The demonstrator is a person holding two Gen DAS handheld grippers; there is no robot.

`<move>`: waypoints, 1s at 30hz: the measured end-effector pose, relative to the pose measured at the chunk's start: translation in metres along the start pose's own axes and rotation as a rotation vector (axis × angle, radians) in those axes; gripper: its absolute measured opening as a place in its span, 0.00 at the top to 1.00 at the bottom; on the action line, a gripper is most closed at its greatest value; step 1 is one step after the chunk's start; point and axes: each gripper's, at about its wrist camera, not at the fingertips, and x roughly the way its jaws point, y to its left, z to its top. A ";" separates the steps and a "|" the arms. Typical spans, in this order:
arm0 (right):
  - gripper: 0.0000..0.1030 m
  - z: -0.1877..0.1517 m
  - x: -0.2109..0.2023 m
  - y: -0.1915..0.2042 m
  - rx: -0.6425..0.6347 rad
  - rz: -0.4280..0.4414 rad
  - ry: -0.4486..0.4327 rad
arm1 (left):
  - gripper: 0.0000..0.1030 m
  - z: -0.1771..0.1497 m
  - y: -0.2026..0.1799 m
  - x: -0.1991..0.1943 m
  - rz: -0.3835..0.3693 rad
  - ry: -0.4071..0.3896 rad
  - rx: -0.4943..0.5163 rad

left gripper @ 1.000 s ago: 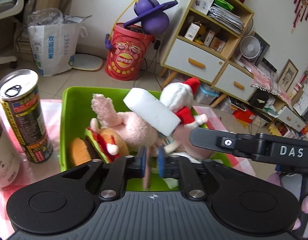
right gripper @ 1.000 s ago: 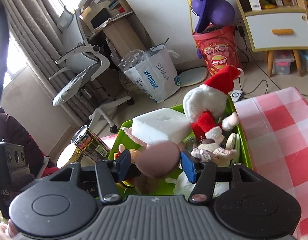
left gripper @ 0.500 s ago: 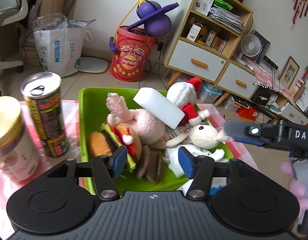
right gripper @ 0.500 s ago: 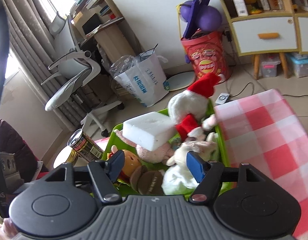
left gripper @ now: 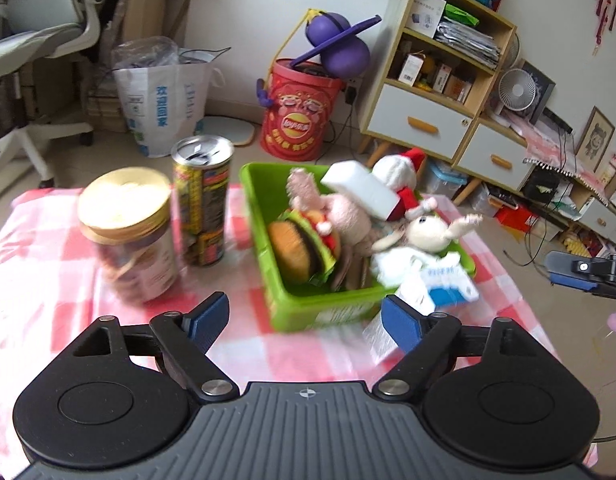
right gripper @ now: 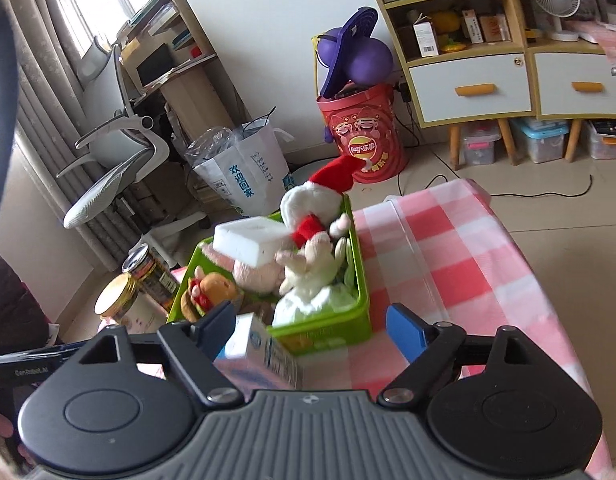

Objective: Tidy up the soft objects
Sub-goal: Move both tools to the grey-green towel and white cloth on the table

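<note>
Green plastic bin (left gripper: pixel 303 312) on the checked cloth brims with plush toys, while a tissue pack (left gripper: pixel 444 286) lies just outside; left gripper (left gripper: pixel 305 316) and right gripper (right gripper: pixel 312 328), just opened and empty, should grasp it gently.

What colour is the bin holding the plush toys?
Bright green bin; it shows best in the left wrist view.

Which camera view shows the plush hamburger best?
The left wrist view: the plush hamburger lies unobstructed in the green bin. The right wrist view shows it smaller, partly behind a gripper finger.
</note>
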 end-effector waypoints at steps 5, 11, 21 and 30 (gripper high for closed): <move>0.44 -0.024 -0.018 0.019 -0.056 -0.015 0.008 | 0.19 -0.022 0.008 -0.023 0.035 0.015 -0.006; 0.40 -0.055 -0.030 0.045 -0.112 0.004 0.018 | 0.05 -0.054 0.015 -0.050 0.085 -0.020 -0.012; 0.36 -0.106 -0.024 0.088 -0.282 -0.020 0.058 | 0.05 -0.099 0.032 -0.057 0.120 0.015 -0.020; 0.36 -0.148 -0.001 0.119 -0.437 -0.009 0.129 | 0.05 -0.136 0.041 -0.048 0.173 0.034 0.056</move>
